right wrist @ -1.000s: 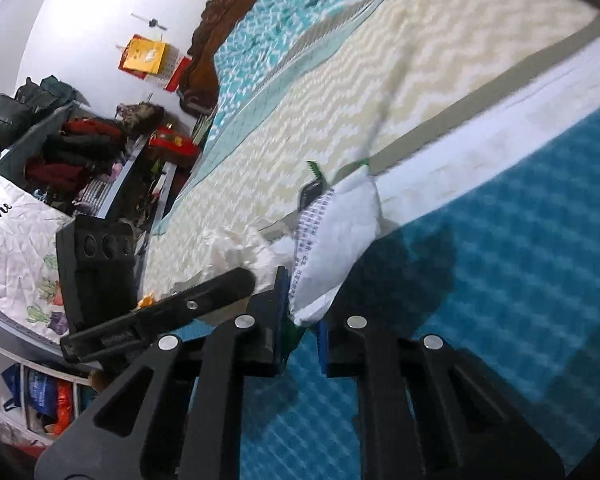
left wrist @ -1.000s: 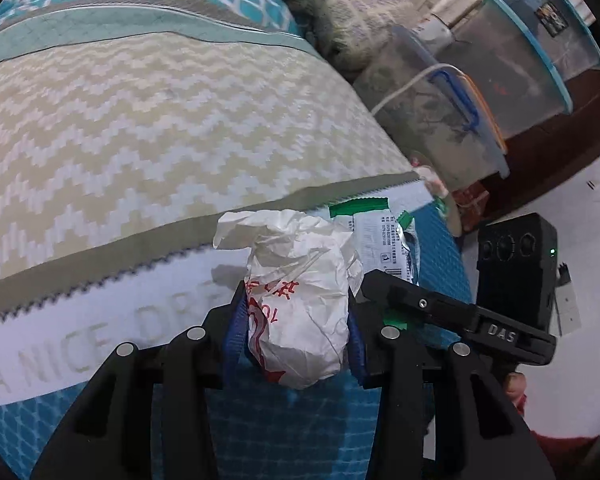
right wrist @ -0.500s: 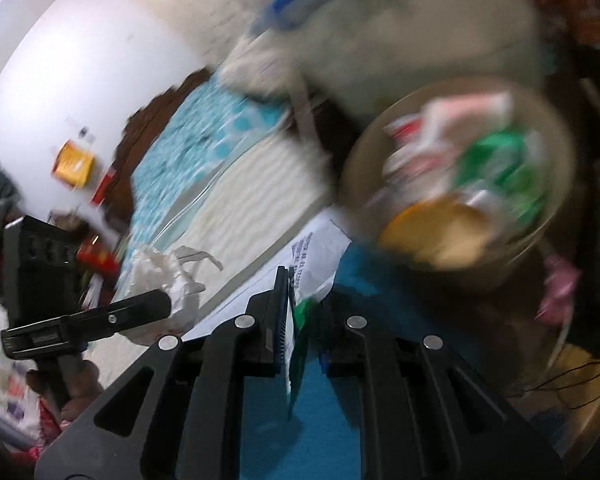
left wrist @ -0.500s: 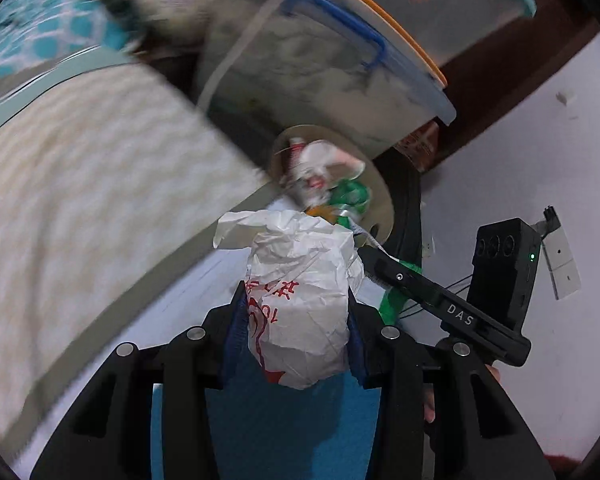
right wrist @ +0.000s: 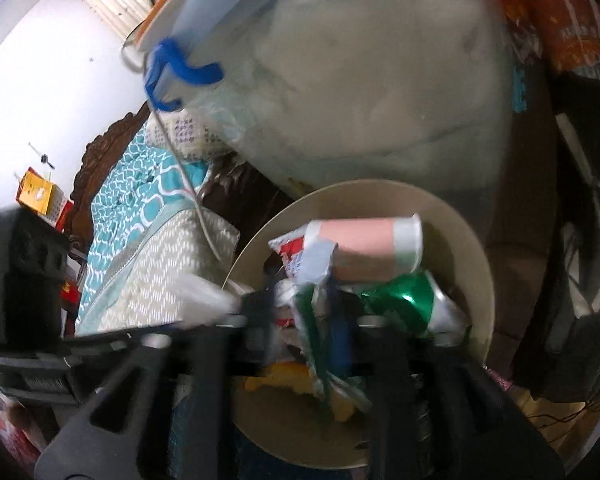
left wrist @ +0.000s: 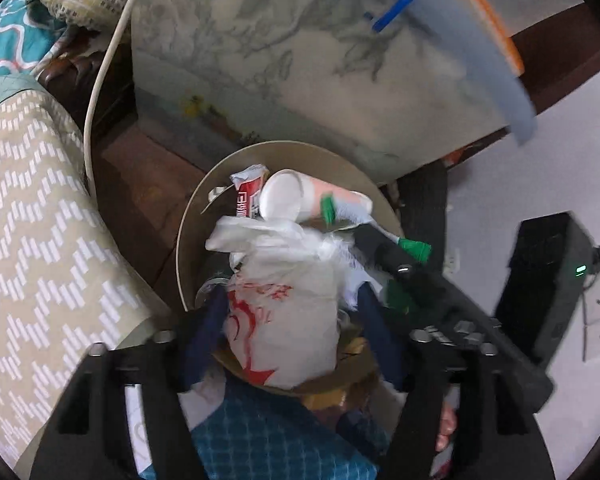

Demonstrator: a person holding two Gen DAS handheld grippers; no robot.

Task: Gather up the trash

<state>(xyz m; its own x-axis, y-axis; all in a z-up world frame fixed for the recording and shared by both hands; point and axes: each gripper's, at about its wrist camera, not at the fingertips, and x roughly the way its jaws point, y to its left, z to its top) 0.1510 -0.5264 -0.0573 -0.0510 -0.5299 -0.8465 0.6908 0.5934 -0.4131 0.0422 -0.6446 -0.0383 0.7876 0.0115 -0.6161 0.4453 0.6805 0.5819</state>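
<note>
crumpled bag (left wrist: 288, 312) in left view, wrapper (right wrist: 320, 328) in right

Both grippers now hang over the round trash bin (left wrist: 188, 248) instead of the bed. The crumpled white bag (left wrist: 284, 312) and the green-white wrapper (right wrist: 320, 344) sit above the bin's contents, no longer over bedding.

A: We see a white bag (left wrist: 284, 316) with red print and a beige bin (left wrist: 188, 240).

B: We also see a pink-and-white cup (right wrist: 374, 250), a green can (right wrist: 410, 300), and a beige zigzag blanket (left wrist: 36, 248).
</note>
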